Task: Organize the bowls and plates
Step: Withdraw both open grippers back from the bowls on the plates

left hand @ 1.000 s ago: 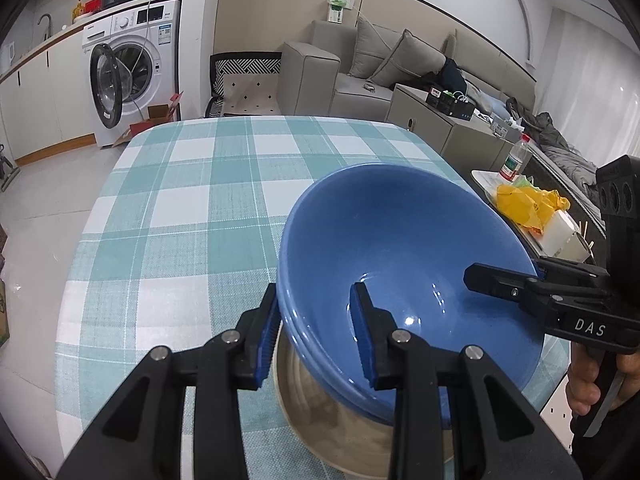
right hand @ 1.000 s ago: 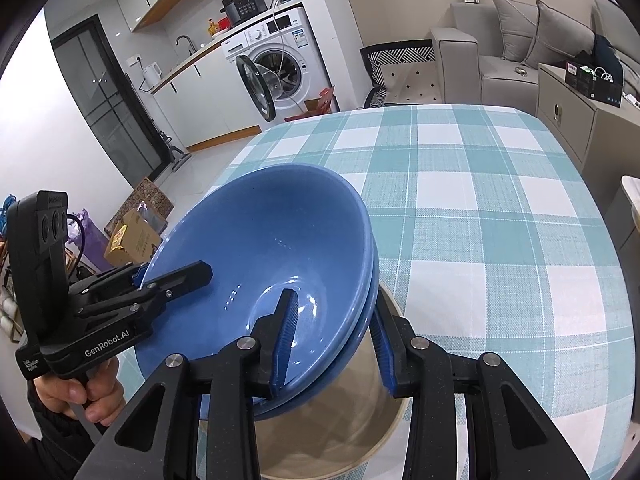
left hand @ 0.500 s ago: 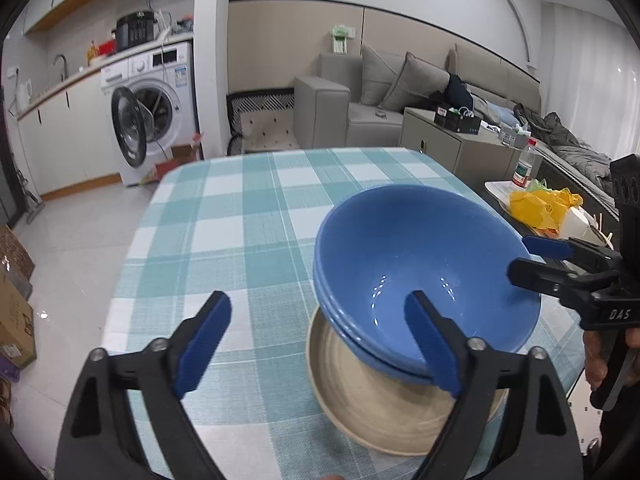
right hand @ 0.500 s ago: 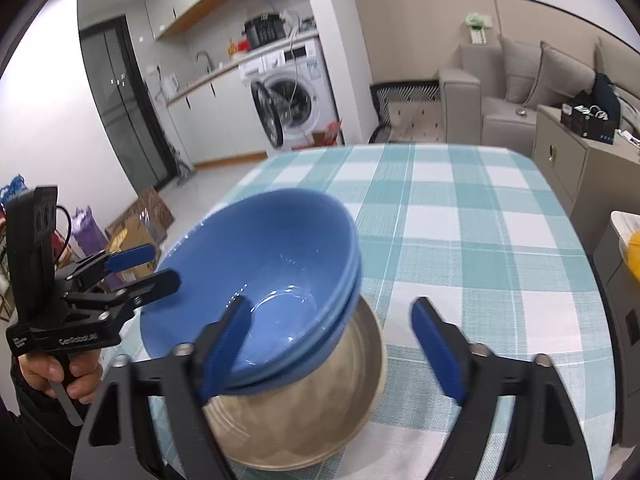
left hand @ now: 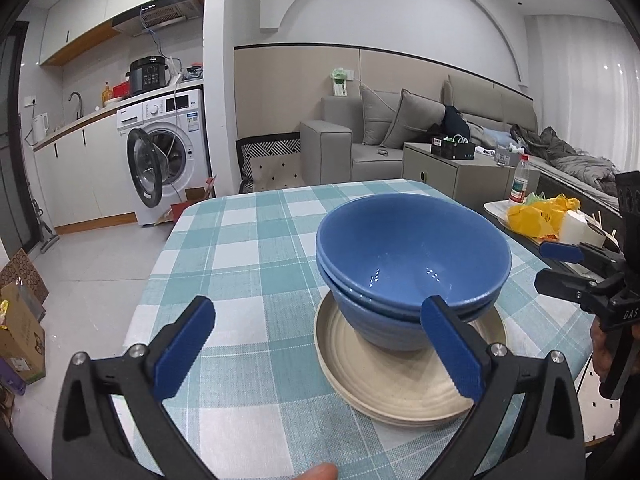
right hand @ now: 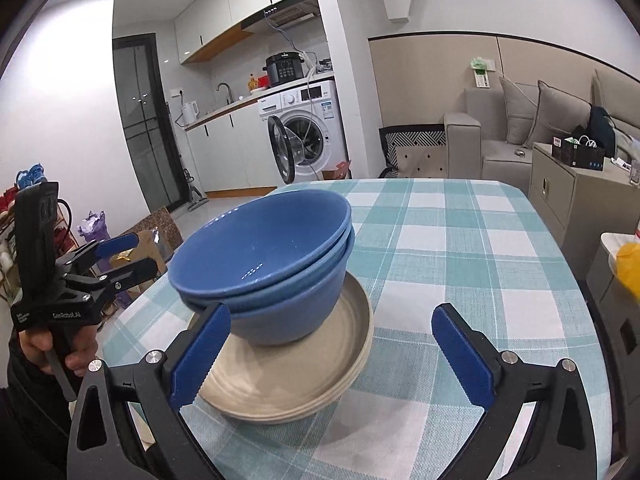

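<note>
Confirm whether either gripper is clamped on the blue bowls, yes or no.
No: the left gripper and right gripper are both opening wide, clear of the stacked blue bowls, which sit on the beige plates.

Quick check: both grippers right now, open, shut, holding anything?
Left gripper: jaws opening wide, holding nothing.
Right gripper: jaws opening wide, holding nothing.

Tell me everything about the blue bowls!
The blue bowls are two deep, round, glossy bowls, ceramic by the look, nested one inside the other. They stand upright and empty on a beige plate on the checked tablecloth. Only the plate touches them; both grippers' jaws stand clear.
</note>
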`<state>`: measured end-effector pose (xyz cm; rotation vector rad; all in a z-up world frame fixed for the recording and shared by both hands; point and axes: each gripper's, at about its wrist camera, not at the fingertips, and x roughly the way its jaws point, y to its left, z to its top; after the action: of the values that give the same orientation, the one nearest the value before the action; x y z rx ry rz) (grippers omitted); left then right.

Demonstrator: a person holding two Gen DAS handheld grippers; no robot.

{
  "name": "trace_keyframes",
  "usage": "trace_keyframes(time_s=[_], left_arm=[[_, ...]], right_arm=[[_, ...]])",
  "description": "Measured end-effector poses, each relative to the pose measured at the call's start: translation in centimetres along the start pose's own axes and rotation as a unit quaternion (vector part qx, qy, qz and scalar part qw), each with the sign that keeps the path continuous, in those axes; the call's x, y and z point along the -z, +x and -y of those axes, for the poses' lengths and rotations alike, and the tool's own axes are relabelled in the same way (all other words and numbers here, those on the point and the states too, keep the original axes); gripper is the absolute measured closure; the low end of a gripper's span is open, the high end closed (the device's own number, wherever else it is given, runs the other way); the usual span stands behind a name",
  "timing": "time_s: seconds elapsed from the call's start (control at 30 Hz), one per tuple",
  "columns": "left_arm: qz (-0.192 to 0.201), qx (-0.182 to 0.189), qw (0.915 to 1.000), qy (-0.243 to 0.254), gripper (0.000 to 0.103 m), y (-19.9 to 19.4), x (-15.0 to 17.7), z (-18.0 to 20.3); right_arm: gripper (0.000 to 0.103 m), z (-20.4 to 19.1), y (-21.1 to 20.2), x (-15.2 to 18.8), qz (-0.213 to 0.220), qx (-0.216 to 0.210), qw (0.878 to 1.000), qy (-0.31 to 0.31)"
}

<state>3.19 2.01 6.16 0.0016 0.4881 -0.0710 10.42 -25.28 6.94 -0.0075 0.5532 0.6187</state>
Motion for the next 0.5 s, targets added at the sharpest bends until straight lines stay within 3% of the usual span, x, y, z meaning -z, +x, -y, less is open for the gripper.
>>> trace_keyframes(time_s=[0.5], left_arm=[[0.008,-0.029,0.9996,-0.002,0.0,1.8,4.4,0.9]], right_arm=[[0.001,-0.3,0.0,3.6,0.016,0.011,1.0,-0.01]])
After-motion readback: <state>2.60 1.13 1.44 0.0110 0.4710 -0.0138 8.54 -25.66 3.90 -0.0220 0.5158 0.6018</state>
